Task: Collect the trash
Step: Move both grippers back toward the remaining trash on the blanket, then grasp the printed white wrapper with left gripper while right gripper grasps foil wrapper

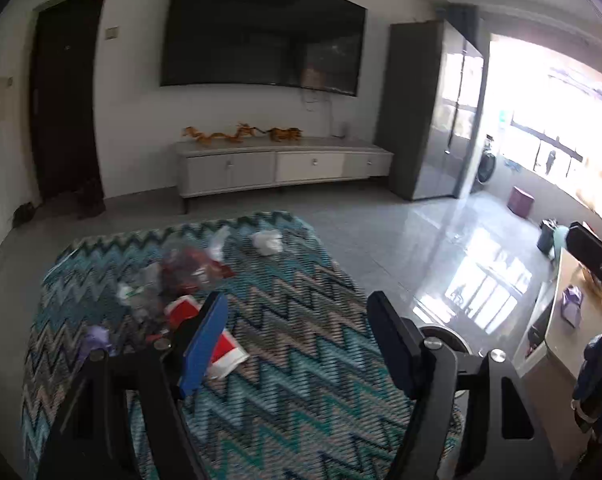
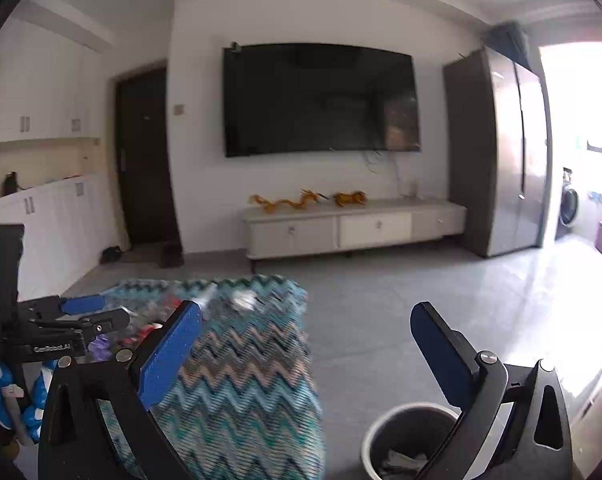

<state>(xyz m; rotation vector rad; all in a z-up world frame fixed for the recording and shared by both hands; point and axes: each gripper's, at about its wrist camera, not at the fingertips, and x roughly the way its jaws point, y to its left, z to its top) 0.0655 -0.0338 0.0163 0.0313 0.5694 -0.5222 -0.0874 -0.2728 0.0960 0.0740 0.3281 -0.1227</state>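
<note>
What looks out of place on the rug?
Litter is scattered over the far end of the zigzag rug: a red paper cup lying on its side, a red wrapper, crumpled white tissue and a purple scrap. The bin stands off the rug.

We saw strong daylight flood in from the window (image 1: 561, 120) at far right (blown out white), glare on the floor (image 1: 473, 276), blurred rug (image 2: 237, 360), edges curved dark.
</note>
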